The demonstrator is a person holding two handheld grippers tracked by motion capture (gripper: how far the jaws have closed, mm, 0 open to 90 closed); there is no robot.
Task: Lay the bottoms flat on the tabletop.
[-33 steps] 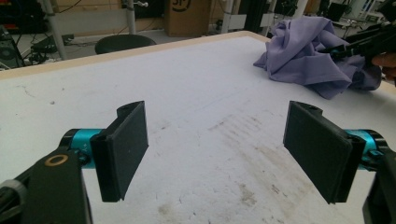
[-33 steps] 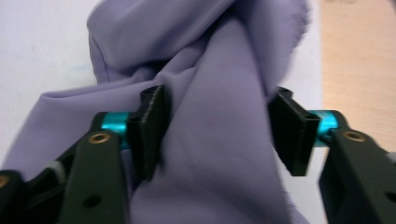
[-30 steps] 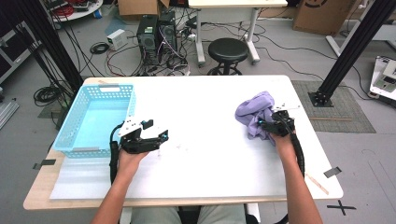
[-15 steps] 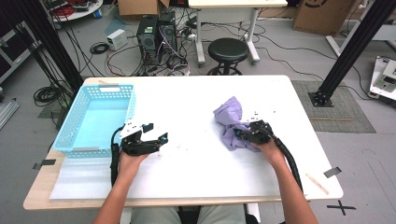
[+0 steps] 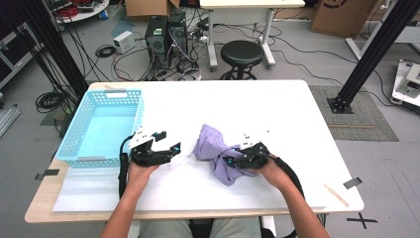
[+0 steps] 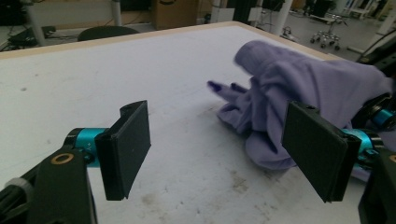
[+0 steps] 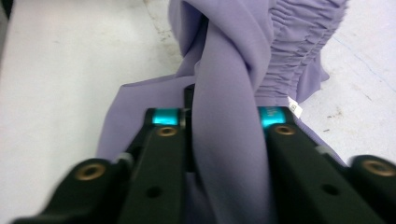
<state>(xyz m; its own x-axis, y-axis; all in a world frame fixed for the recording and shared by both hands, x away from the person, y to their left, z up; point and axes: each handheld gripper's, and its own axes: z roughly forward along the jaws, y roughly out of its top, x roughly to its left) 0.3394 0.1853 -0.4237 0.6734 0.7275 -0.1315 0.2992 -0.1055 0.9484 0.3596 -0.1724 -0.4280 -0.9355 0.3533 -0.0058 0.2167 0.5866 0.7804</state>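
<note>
My right gripper (image 5: 232, 161) is dragging the purple garment (image 5: 212, 147) leftward across the tabletop (image 5: 277, 114) from its earlier spot near the right edge; its jaws, just reopening slightly, are clamping a twisted fold of it. The cloth is soft, matte lilac, crumpled, with a gathered band and a small white label. My left gripper (image 5: 171, 148) is resting with its jaws wide and empty beside the blue mesh basket (image 5: 74, 144). The white tabletop is scuffed; cables are littering the grey floor.

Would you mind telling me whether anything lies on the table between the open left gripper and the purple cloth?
Nothing visible does. The left gripper points across a bare stretch of white table at the purple cloth, which the right gripper holds.
</note>
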